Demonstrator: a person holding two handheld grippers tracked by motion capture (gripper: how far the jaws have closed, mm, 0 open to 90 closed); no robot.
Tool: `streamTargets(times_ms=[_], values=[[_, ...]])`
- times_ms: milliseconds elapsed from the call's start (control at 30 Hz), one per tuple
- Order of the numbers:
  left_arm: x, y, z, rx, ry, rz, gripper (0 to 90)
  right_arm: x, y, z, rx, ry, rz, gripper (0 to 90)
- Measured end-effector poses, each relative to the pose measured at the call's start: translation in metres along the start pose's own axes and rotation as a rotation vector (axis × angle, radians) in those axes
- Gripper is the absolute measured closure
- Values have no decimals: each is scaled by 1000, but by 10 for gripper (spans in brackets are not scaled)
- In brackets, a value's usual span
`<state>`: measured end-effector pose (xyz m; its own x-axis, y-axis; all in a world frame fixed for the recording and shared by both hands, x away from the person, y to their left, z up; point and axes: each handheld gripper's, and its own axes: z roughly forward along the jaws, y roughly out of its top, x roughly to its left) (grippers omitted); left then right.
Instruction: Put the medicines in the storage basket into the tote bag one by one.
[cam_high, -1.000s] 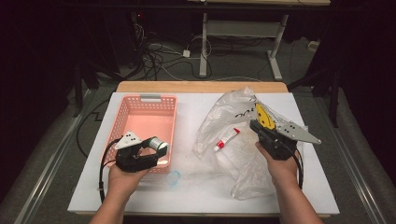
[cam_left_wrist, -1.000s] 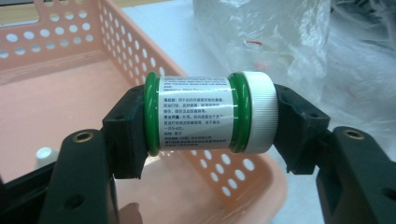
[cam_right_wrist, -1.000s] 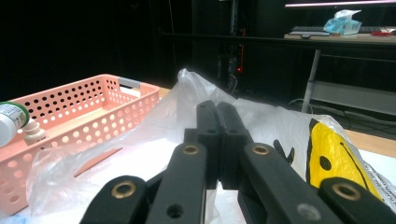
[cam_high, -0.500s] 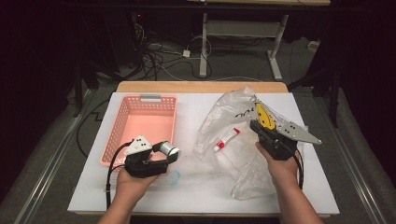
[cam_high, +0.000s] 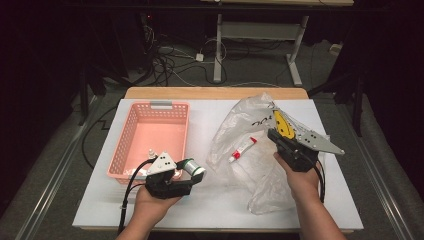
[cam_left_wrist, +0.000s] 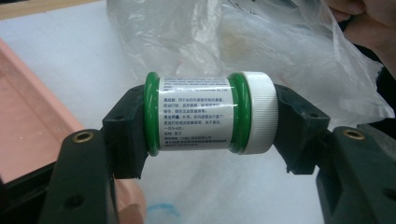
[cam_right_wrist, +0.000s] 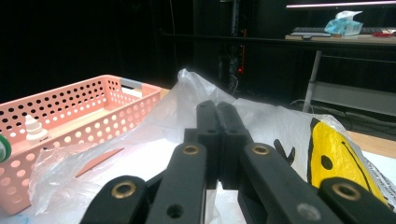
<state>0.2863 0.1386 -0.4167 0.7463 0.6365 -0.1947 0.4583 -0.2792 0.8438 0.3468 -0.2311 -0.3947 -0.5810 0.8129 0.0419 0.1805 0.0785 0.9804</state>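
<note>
White tabletop's got the left gripper (cam_left_wrist: 201, 119) clamped on a green-and-white jar (cam_left_wrist: 208, 119) by the pink basket (cam_high: 150, 140), right gripper (cam_right_wrist: 217, 121) pinched closed at the plastic bag (cam_high: 250, 145).

high view overhead; gripper views close, sharing plastic bag (cam_high: 260, 145).
</note>
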Motion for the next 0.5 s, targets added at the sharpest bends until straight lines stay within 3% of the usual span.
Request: streamTargets(times_ms=[500], values=[[-21, 5, 8, -14, -65, 28, 352, 0, 0, 0, 1, 0, 1, 900]])
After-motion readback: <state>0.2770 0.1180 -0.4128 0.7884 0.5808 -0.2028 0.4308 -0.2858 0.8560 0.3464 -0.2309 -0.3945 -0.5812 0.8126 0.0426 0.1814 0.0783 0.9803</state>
